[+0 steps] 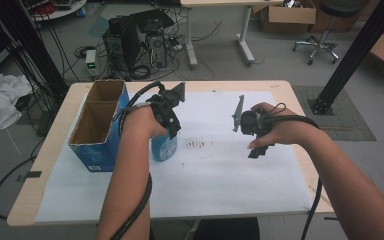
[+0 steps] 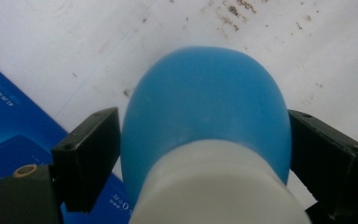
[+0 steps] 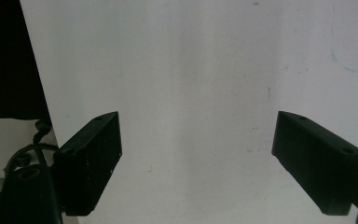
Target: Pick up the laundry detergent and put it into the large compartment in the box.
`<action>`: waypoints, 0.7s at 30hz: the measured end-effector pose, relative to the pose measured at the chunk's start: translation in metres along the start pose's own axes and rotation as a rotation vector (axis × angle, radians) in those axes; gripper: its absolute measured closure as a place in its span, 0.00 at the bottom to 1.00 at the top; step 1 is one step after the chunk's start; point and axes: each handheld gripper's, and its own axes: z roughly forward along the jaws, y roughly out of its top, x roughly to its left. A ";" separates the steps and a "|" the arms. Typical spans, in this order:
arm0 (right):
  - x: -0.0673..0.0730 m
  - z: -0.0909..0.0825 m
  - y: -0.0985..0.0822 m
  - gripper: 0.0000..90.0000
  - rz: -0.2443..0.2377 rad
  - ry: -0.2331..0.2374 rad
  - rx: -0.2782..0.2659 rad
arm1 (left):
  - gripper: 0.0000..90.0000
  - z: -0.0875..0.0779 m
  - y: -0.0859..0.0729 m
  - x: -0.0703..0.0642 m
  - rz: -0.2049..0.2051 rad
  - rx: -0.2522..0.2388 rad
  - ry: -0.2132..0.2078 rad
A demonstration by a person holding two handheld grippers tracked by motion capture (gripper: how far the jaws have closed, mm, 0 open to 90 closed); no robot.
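Observation:
A blue bottle (image 2: 205,107) with a white cap (image 2: 214,186) stands on the white sheet (image 1: 215,175), next to the blue box (image 1: 100,152). My left gripper (image 2: 205,140) comes down over the bottle from above. Its two black pads (image 2: 93,154) lie against the bottle's sides just above the cap, so it is shut on the bottle. In the high view the bottle (image 1: 163,146) shows below the left hand and left gripper (image 1: 169,127). My right gripper (image 3: 198,154) is open over bare sheet with nothing between its jaws; in the high view this right gripper (image 1: 255,145) hovers right of centre.
The blue cardboard box (image 2: 9,140) is open-topped with two compartments and stands at the table's left, close to the bottle. Dark specks (image 1: 197,145) mark the sheet between the hands. Beyond the far table edge lie cables, computer cases (image 1: 140,42) and a stool (image 1: 325,30).

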 end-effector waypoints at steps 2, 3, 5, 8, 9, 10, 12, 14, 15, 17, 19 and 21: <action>0.000 0.000 0.000 0.18 0.001 0.001 0.000 | 0.17 0.000 0.000 0.000 0.000 -0.001 -0.003; 0.000 0.000 0.000 0.18 0.001 0.000 0.001 | 0.17 0.000 0.000 0.000 0.000 -0.001 -0.003; 0.000 0.001 0.000 0.18 0.000 0.000 -0.003 | 0.18 0.001 0.000 0.000 -0.006 -0.005 -0.008; 0.001 0.000 0.001 0.18 -0.002 -0.002 -0.002 | 0.19 0.001 -0.001 0.000 0.001 0.001 -0.003; 0.001 0.000 0.001 0.18 -0.003 -0.002 -0.002 | 0.21 0.001 -0.001 0.000 0.001 0.001 -0.003; 0.001 0.000 0.001 0.18 -0.002 -0.002 -0.001 | 0.22 0.001 -0.001 0.000 0.003 0.001 -0.002; 0.001 0.000 0.001 0.18 0.000 -0.001 -0.001 | 0.25 0.000 -0.001 0.001 0.000 -0.001 0.000; 0.002 0.000 0.000 0.18 0.004 -0.001 0.001 | 0.27 0.000 -0.001 0.001 0.004 -0.002 0.003; 0.002 0.000 0.000 0.18 0.004 -0.001 0.001 | 0.28 0.000 -0.001 0.001 0.004 -0.002 0.003; 0.002 0.000 -0.001 0.18 0.004 -0.001 -0.005 | 0.29 0.001 -0.001 0.000 0.002 -0.006 0.005; 0.002 0.000 -0.001 0.18 0.003 -0.003 -0.004 | 0.30 0.001 -0.001 -0.001 0.005 -0.006 0.009; 0.002 -0.001 -0.001 0.18 0.004 -0.002 -0.008 | 0.31 0.001 0.000 -0.001 0.005 -0.005 0.005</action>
